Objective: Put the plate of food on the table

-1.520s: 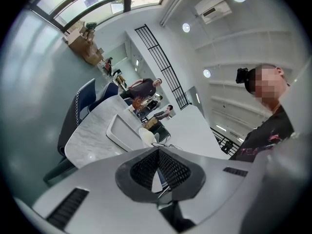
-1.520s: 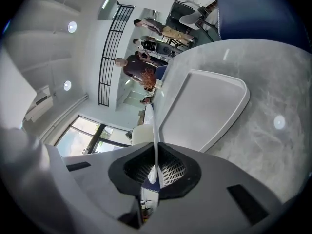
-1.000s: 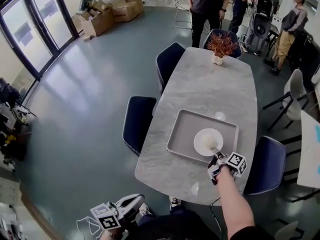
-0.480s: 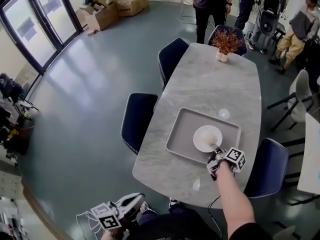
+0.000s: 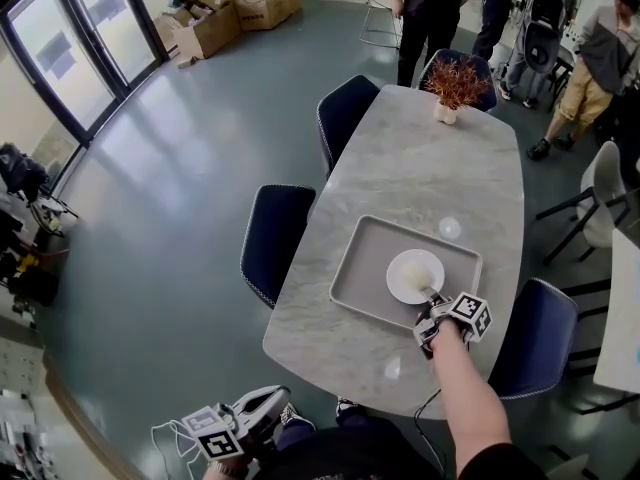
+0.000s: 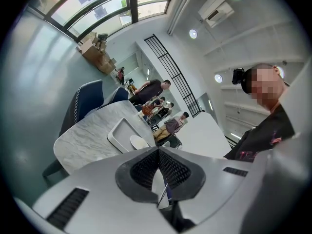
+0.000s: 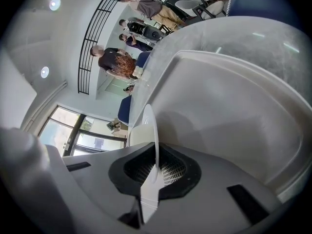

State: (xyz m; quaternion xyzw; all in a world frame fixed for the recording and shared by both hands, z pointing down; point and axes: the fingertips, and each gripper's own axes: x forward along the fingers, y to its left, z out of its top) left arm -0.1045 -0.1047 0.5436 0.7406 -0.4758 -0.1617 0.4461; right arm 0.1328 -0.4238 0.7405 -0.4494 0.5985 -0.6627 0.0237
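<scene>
Plate (image 5: 412, 273): white, lying in tray (image 5: 358, 268); food not discernible.
Left gripper (image 5: 265, 401): low by the body, jaws together, empty.
Right gripper (image 5: 432, 302): jaws pinching plate's near rim.
Handling, judged: lift level over tray lip, set down on bare tabletop (image 5: 420, 168), then release.
Plant (image 5: 452, 86): far end.
Writing: none legible; square markers only.

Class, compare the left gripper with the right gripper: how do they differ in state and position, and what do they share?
The right gripper is shut on the rim of the white plate; the left gripper is shut on nothing. The right gripper reaches over the table to the tray; the left gripper is held low, off the table's near edge. Both carry a marker cube.
</scene>
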